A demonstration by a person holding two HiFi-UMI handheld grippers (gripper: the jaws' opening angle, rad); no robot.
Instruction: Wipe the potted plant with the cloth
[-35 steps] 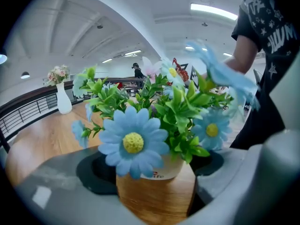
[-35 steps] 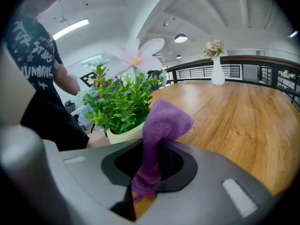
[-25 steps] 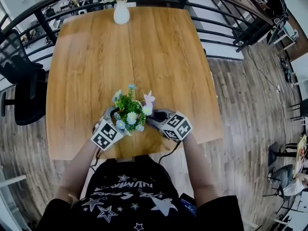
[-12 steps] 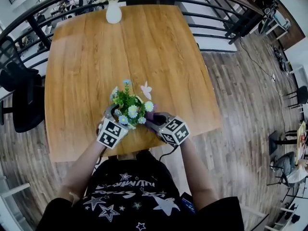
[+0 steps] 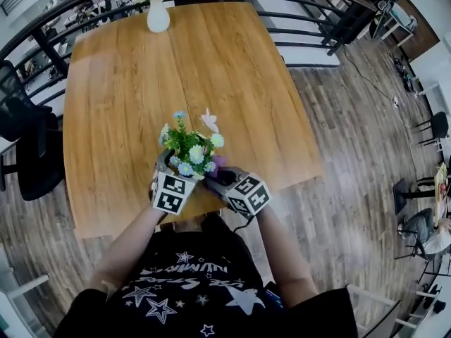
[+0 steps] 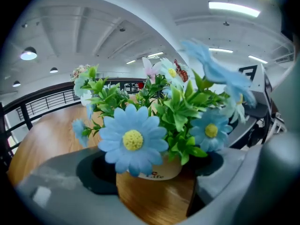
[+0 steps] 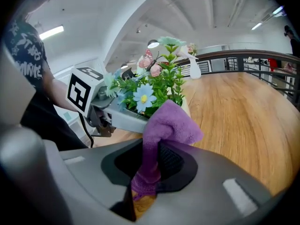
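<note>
Head view: the left gripper (image 5: 176, 173) and right gripper (image 5: 224, 177) were held close together over the near edge of the wooden table (image 5: 134, 83), with the potted plant (image 5: 189, 146) rising just ahead of both marker cubes.

Left gripper view: the two jaws were closed against opposite sides of the plant's white pot (image 6: 159, 171). The pot sat squarely between the fingers, its rim level with their tips. Blue daisies and green leaves spread above and beyond the fingers, and bare tabletop showed in the gap below the pot.

Right gripper view: the jaws were clamped on a purple cloth (image 7: 165, 124). A narrow fold ran down between the fingers, and a bunched end stood above the fingertips, touching the foliage on the side nearest this gripper. The left gripper's grey body lay just beyond the cloth, beneath the flowers. A white vase (image 7: 195, 69) with pale flowers stood well beyond the fingers, at the table's far edge beside a dark railing (image 7: 243, 55).
</note>
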